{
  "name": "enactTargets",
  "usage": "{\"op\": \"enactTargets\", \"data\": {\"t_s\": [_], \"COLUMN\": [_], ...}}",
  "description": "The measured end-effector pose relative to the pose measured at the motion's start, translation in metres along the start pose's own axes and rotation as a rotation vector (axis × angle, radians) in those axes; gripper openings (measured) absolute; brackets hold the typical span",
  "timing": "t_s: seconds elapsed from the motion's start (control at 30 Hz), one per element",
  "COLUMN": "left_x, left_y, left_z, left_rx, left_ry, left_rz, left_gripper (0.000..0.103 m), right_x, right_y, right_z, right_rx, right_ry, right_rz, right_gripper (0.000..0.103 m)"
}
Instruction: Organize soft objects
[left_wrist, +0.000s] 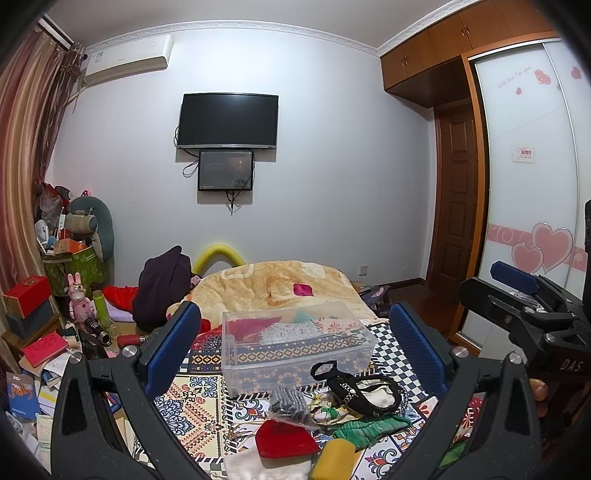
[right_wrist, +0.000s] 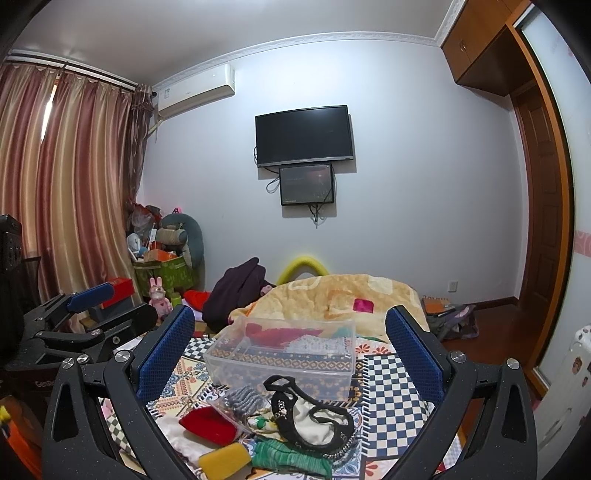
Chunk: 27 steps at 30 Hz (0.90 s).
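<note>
A clear plastic box (left_wrist: 295, 347) (right_wrist: 284, 354) stands on the patterned bedspread and holds red and pale cloth. In front of it lies a heap of soft things: a white pouch with black beaded straps (left_wrist: 364, 395) (right_wrist: 314, 421), a red pouch (left_wrist: 284, 439) (right_wrist: 208, 424), a yellow sponge (left_wrist: 334, 459) (right_wrist: 223, 459), green knit cloth (left_wrist: 369, 428) (right_wrist: 291, 458) and a bagged grey knit (left_wrist: 290, 404) (right_wrist: 242, 400). My left gripper (left_wrist: 295, 350) is open above the heap. My right gripper (right_wrist: 291, 350) is open above it too. Each gripper shows at the edge of the other's view.
A beige quilt (left_wrist: 280, 288) and a dark garment (left_wrist: 162, 288) lie at the bed's far end. Cluttered boxes, books and toys (left_wrist: 48, 325) fill the left side. A wardrobe with sliding doors (left_wrist: 532, 177) stands on the right. A TV (left_wrist: 229, 122) hangs on the far wall.
</note>
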<state>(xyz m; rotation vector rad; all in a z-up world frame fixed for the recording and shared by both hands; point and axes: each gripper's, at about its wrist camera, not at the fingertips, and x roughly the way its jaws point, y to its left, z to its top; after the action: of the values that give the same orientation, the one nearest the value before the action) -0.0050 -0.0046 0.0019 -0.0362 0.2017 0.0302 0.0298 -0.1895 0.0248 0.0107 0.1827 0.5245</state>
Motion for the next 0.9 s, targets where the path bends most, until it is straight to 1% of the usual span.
{"op": "enactTargets", "data": {"t_s": [0.43,0.6,0.67,0.9], "left_x": [-0.001,0.004,0.009,0.037], "left_y": [0.000,0.000,0.001,0.010], "left_z": [-0.001,-0.004,-0.009,-0.035], "left_rx": [0.006,0.009,0.010,-0.007], "left_ry": [0.004,0.024,0.045,0.172], "left_rz": [-0.001,0.001,-0.003,-0.017], "left_gripper": [0.103,0.103,0.103,0.103], "right_x": [-0.002,0.003,0.008,0.028], "right_y": [0.002,-0.002,-0.005,-0.016], "right_z": [0.001,-0.003,-0.007,-0.031], "right_rx": [-0.004,0.013,0.028,0.049], "right_ry": [-0.008,0.020,0.042,0.140], "right_rz": [0.000,0.023,0.027,0.021], "right_gripper": [0.103,0.103,0.103,0.103]}}
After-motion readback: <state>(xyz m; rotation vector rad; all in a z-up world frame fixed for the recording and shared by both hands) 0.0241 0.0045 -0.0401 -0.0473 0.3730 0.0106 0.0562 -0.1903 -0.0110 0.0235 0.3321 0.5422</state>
